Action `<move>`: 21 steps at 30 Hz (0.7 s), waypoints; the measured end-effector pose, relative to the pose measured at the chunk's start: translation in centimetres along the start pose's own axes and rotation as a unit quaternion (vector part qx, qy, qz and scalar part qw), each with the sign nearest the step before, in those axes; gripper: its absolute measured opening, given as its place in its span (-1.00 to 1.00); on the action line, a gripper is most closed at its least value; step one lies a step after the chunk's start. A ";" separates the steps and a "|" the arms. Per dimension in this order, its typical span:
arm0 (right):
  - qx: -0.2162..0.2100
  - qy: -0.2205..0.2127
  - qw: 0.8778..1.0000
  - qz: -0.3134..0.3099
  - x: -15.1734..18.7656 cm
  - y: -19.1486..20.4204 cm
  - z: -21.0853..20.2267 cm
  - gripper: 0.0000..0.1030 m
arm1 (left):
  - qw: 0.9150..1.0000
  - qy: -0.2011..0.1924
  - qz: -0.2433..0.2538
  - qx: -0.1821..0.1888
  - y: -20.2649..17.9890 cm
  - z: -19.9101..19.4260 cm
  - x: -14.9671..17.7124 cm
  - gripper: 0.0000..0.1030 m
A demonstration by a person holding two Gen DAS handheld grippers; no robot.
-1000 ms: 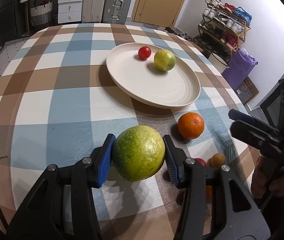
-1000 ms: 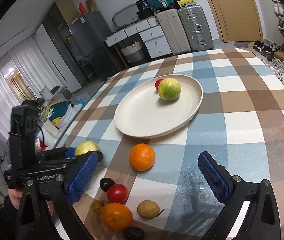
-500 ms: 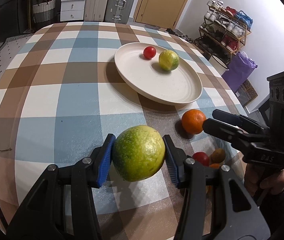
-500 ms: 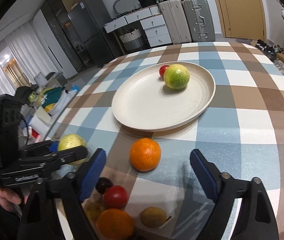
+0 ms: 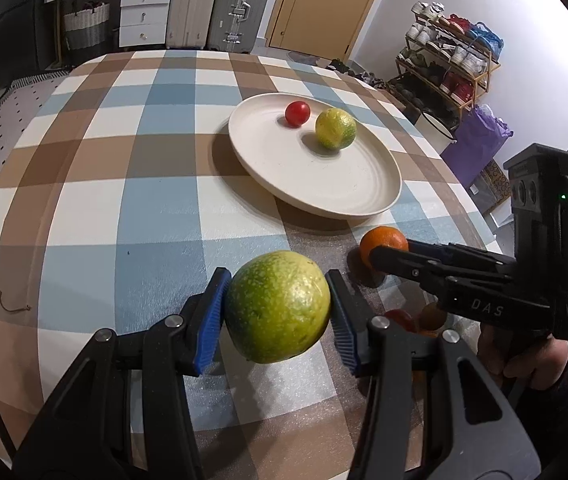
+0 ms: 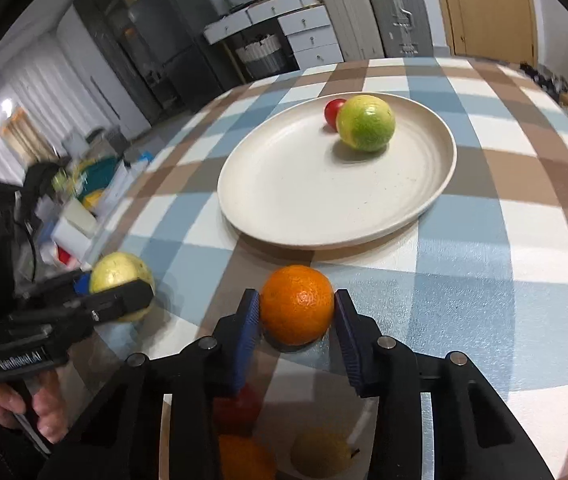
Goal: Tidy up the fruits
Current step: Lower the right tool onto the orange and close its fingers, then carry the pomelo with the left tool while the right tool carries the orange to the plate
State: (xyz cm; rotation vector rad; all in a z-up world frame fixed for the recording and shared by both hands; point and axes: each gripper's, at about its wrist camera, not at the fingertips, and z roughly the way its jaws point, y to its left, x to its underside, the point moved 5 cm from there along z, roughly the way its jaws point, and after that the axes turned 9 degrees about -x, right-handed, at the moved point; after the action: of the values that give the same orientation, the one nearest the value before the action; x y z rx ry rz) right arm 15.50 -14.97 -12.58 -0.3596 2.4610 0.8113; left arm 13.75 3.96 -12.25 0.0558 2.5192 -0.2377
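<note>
My left gripper (image 5: 278, 316) is shut on a large green-yellow fruit (image 5: 278, 306) and holds it above the checked tablecloth, short of the cream plate (image 5: 364, 192). The plate holds a small red tomato (image 5: 297, 113) and a green-yellow citrus (image 5: 335, 129). My right gripper (image 6: 297, 320) has its blue pads against both sides of an orange (image 6: 297, 304) that rests on the cloth in front of the plate (image 6: 284, 200). The left gripper and its fruit (image 6: 120, 276) show at the left of the right wrist view.
Behind the right gripper lie more fruits: a red one (image 6: 238, 404), another orange (image 6: 244, 458) and a yellowish pear-like fruit (image 6: 322, 456). The round table's edge curves away on both sides. Suitcases, drawers and a shoe rack (image 5: 448, 64) stand beyond the table.
My right gripper has moved forward and closed from wide open onto the orange. My left gripper has kept its fruit and lifted back a little from the plate.
</note>
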 end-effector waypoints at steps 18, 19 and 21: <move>-0.044 -0.071 0.997 -0.005 -2.2 0.3 -5.3 -0.27 | 1.000 -0.010 0.009 0.020 -1.6 0.5 -5.4 -0.12; -0.044 -0.073 0.996 -0.007 -2.7 0.3 -5.5 -0.27 | 1.000 -0.011 0.011 0.020 -1.8 0.6 -5.9 -0.12; -0.047 -0.075 0.996 -0.008 -3.4 0.2 -5.6 -0.27 | 1.000 -0.012 0.013 0.020 -2.0 1.1 -7.0 -0.12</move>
State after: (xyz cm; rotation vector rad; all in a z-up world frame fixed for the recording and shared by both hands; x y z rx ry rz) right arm 16.01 -17.96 -6.79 -0.3392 2.2841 0.9144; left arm 19.87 1.86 -8.81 0.1009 2.4891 -0.2768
